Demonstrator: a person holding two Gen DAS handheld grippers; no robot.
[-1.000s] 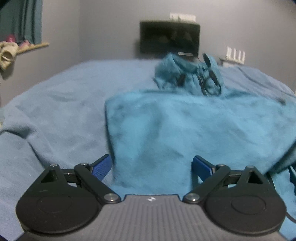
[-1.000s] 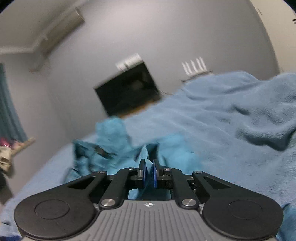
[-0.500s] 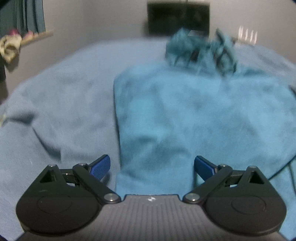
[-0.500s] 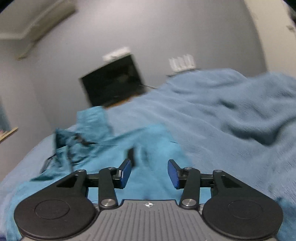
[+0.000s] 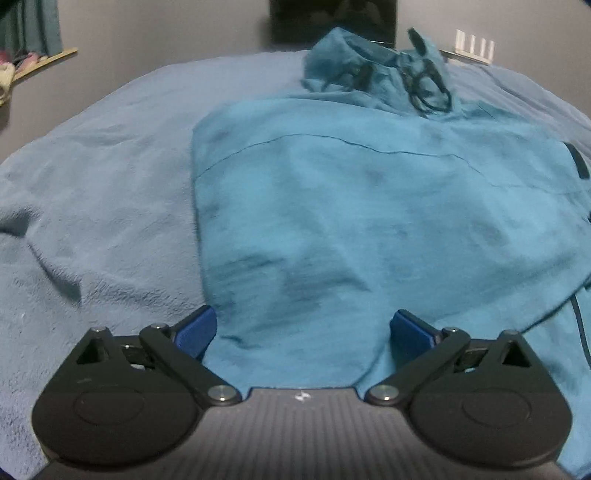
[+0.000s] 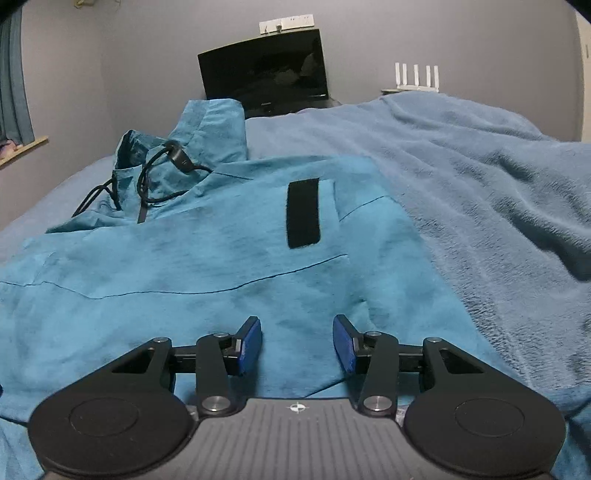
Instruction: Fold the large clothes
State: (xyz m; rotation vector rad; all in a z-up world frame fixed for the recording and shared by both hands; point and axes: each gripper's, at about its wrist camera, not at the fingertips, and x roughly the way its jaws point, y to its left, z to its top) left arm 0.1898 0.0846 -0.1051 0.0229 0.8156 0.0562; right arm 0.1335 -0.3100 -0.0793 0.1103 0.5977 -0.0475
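From my left wrist camera, my left gripper (image 5: 303,330) is spread wide, its blue pads (image 5: 195,328) well apart and grasping nothing. Between and beyond them lies the large teal fleece jacket (image 5: 369,206), spread face-down or folded flat on the pale blue plush blanket (image 5: 92,192) that covers the bed. The jacket's near hem sits just under my fingers, and its left edge runs straight away from the left pad. A thin seam crosses the jacket's upper part. At the jacket's far end its hood (image 5: 354,70) is bunched up, with a black drawcord loop (image 5: 428,92) lying on it. Beyond the hood, against the grey wall, stands a dark screen (image 5: 332,18), and to the right of that a white router with upright antennas (image 5: 474,46).

From my right wrist camera, my right gripper (image 6: 297,347) is released too, its blue pads (image 6: 249,345) parted with only a moderate gap, hovering over the jacket's (image 6: 184,266) near part. A black rectangular patch (image 6: 303,212) sits on the jacket ahead of the fingers. The hood (image 6: 207,147) and black drawcords with a toggle (image 6: 177,158) lie at the jacket's far left. The blanket (image 6: 480,192) rises in folds to the jacket's right. The screen (image 6: 264,74) and router (image 6: 417,77) stand beyond.
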